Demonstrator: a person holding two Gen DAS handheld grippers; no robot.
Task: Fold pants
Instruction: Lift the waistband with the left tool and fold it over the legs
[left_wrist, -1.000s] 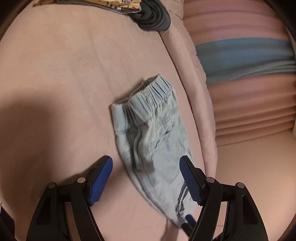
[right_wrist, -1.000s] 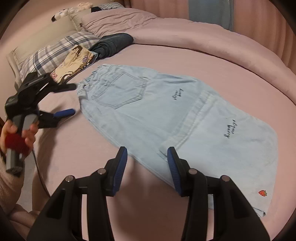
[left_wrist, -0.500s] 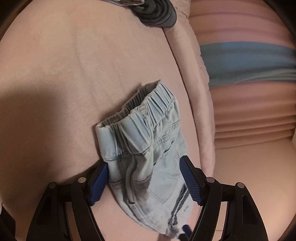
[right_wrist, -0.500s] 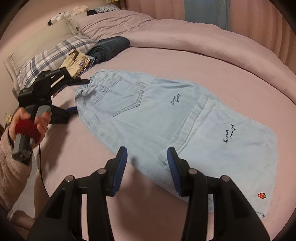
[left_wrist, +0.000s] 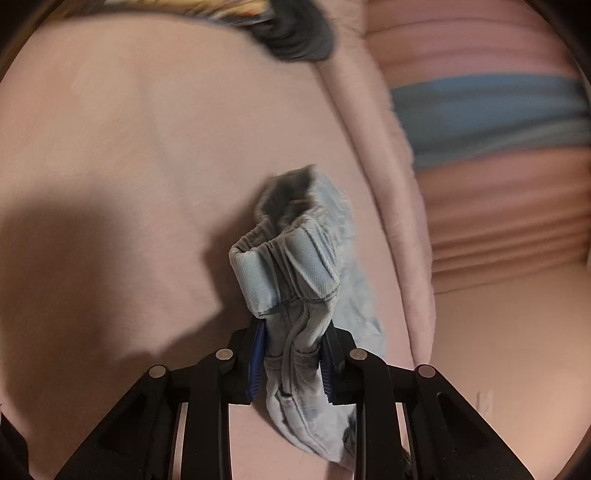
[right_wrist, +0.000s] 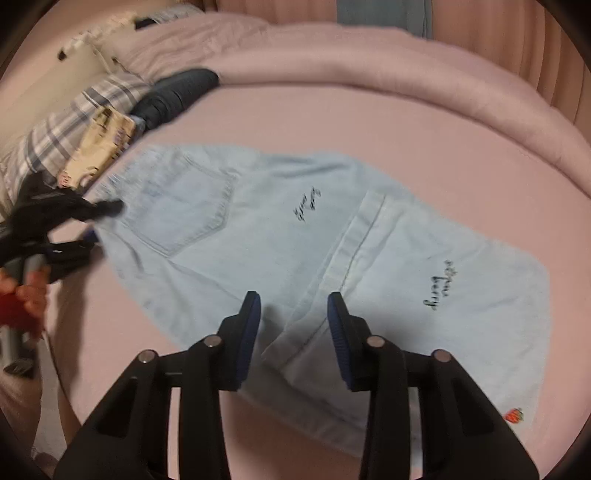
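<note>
Light blue denim pants (right_wrist: 280, 243) lie flat on the pink bed, folded lengthwise, waistband to the left, hems to the right. My left gripper (left_wrist: 291, 354) is shut on the waistband corner of the pants (left_wrist: 295, 280), which bunches up between the blue pads. It also shows in the right wrist view (right_wrist: 92, 225) at the waistband. My right gripper (right_wrist: 293, 321) is open and hovers just above the near edge of the pants at a folded hem seam, with nothing between its fingers.
The pink bed sheet (right_wrist: 369, 129) spreads all around. A dark folded garment (right_wrist: 177, 92), a printed beige cloth (right_wrist: 99, 147) and a plaid pillow (right_wrist: 62, 136) lie at the bed's head. Pink curtains with a blue band (left_wrist: 491, 118) hang past the bed's edge.
My left gripper moved onto the waistband and closed on it, bunching the cloth. My right gripper moved forward over the near edge of the pants and stayed open.
</note>
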